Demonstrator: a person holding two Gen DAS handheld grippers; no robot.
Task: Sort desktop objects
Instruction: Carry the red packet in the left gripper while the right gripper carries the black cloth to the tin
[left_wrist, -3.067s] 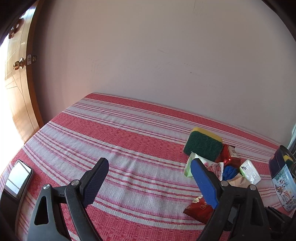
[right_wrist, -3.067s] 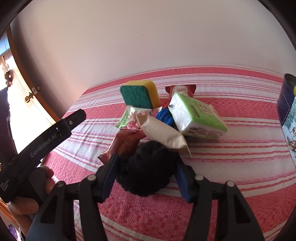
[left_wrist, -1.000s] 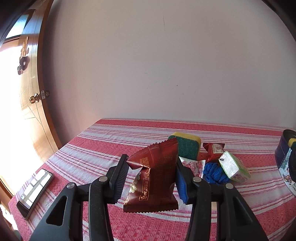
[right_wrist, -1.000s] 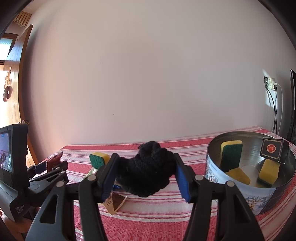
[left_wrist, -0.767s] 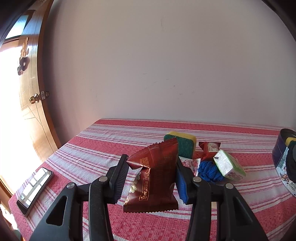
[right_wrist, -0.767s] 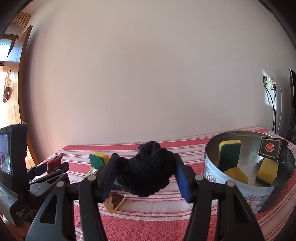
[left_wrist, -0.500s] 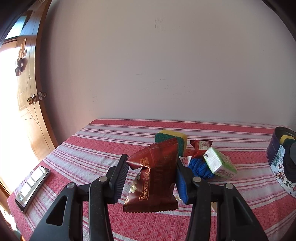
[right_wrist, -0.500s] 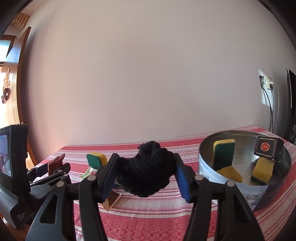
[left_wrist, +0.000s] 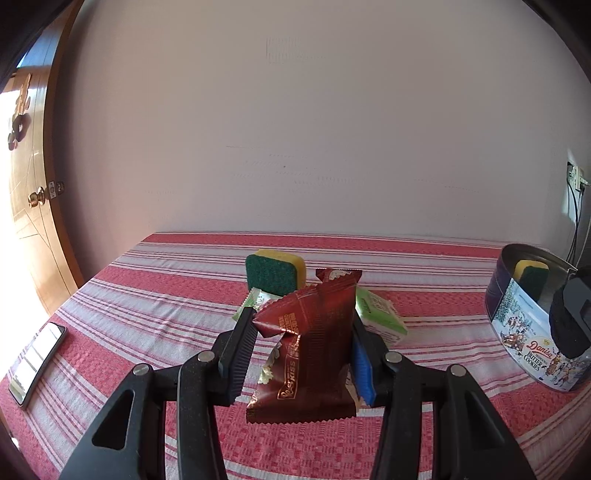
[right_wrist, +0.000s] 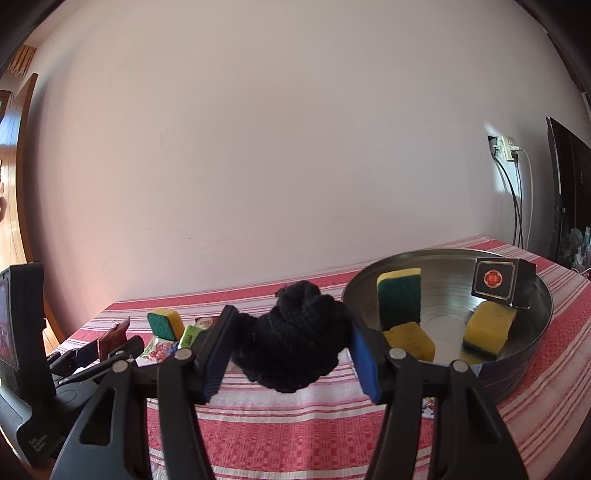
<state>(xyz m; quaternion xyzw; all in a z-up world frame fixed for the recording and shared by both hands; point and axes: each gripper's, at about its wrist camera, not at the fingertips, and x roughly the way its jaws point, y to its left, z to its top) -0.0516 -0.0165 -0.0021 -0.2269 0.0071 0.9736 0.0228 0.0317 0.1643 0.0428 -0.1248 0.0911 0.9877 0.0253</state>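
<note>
A red-and-white striped tablecloth (left_wrist: 155, 295) covers the table. Mid-table sits 1 green-and-yellow sponge (left_wrist: 275, 273) with a green tissue pack (left_wrist: 376, 317) near it, a round cookie tin (left_wrist: 532, 332) stands right, and a phone (left_wrist: 35, 360) lies at the left edge.

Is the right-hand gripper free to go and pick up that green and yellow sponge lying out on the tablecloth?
Probably not right now. The right gripper is already clamped on a black knitted bundle, so its jaws are full. The sponge itself lies uncovered on the tablecloth, but the left gripper stands roughly between them.
</note>
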